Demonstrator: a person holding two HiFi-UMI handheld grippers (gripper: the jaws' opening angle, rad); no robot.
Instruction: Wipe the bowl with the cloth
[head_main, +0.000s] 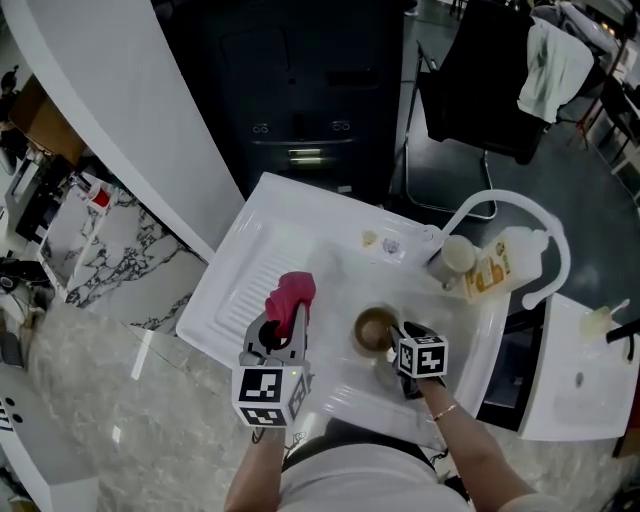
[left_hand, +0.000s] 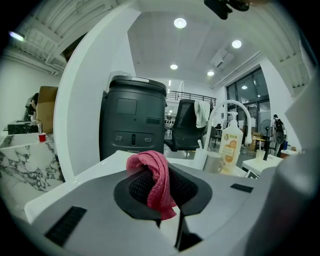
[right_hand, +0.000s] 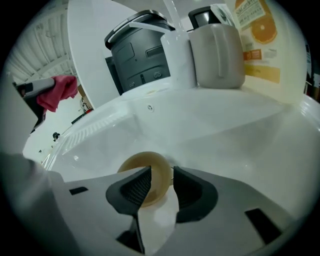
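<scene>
Tongs held in each hand, above a white sink (head_main: 300, 225). The left tongs (head_main: 282, 328) are seen closed on a red cloth (left_hand: 156, 179). The cloth is pinched between the dark pads, bunched above them, and one end is left hanging below. It is held over the ribbed draining side of the sink, clear of the surface, just to the left of the bowl.

The right tongs (right_hand: 161, 186) are lowered into the basin. Their pads are set only narrowly apart, and the rim of a small tan bowl (right_hand: 148, 172) is taken between them. The bowl is found in the basin, near its front edge and between the two tongs. The cloth and the bowl are kept apart.

Farther back, at the right rear corner of the sink, a grey cup (right_hand: 217, 55) is placed beside a clear cup (right_hand: 177, 57). A bottle with an orange label (head_main: 497, 262) is stood just to the right of them. A white arched tap (head_main: 520, 215) is carried over these things.

A marble-patterned desk (head_main: 120, 255) is seen to the left of the sink. Beyond the sink a dark cabinet (left_hand: 132, 122) is shown. To its right a black chair (head_main: 480, 80) is shown, with a pale cloth (head_main: 555, 70) hung over its back.
</scene>
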